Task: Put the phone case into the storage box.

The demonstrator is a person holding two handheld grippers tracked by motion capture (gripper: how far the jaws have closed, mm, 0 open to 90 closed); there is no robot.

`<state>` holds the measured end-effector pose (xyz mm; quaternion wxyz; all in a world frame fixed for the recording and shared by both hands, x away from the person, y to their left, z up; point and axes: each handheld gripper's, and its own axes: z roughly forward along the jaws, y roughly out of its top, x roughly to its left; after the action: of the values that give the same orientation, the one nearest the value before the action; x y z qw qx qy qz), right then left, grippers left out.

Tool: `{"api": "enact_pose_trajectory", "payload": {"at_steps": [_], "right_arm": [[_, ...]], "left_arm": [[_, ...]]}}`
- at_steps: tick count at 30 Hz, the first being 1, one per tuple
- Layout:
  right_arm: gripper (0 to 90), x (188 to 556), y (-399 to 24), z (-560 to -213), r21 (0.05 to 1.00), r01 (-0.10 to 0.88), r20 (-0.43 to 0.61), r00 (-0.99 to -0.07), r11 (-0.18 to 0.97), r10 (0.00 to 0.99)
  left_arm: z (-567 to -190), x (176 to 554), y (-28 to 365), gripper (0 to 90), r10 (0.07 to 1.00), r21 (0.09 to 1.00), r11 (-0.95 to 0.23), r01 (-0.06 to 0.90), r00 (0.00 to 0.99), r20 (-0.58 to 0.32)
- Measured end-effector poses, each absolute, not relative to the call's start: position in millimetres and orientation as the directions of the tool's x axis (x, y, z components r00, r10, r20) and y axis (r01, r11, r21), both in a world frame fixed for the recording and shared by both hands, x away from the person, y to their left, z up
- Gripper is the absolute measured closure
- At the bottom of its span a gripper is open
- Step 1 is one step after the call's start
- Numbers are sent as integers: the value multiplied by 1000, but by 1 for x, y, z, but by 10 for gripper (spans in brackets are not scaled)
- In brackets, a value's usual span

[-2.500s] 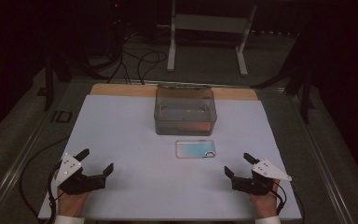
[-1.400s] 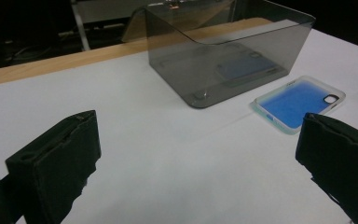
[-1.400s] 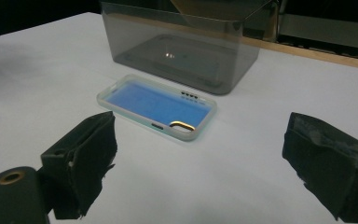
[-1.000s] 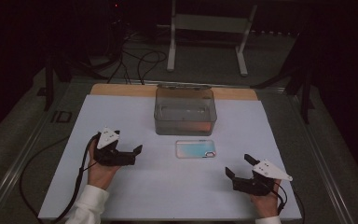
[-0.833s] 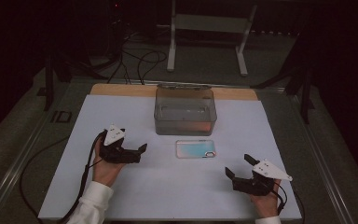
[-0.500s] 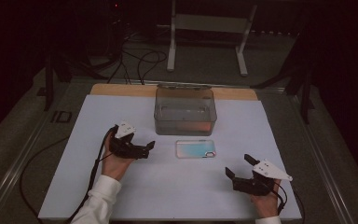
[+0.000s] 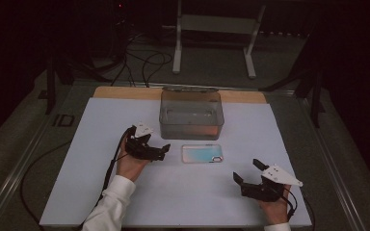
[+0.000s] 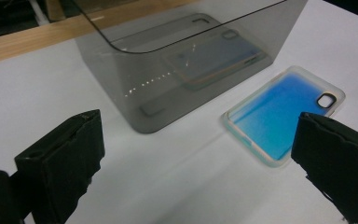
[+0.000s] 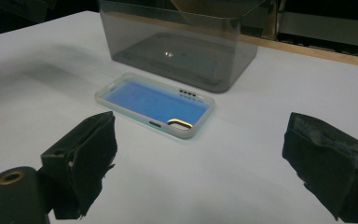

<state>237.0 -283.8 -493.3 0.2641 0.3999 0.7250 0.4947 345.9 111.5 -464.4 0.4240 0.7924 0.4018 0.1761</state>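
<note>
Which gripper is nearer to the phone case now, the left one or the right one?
Left. The left gripper is just beside the phone case, jaws open. The right gripper rests farther off, nearer the person, open too.

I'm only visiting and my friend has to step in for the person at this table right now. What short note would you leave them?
Left gripper: open, holding nothing, just left of the phone case, pointing at it.
Right gripper: open, holding nothing, near the table's front right edge.
Phone case: lies flat on the white table, blue inside facing up, just in front of the smoky clear plastic box.
Box: upright, open-topped, nothing seen inside.
Done: the left gripper's approach only.
Left: probably grasp the case; the box looks like its likely destination, though that is a guess.
</note>
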Motion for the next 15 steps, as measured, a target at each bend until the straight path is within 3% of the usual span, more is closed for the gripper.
{"api": "enact_pose_trajectory", "payload": {"at_steps": [15], "right_arm": [[98,237,-284,-493,927,320,9,-540,195,841]], "left_arm": [[-470,360,88,56,779,779,-346,524,622,-73]]}}
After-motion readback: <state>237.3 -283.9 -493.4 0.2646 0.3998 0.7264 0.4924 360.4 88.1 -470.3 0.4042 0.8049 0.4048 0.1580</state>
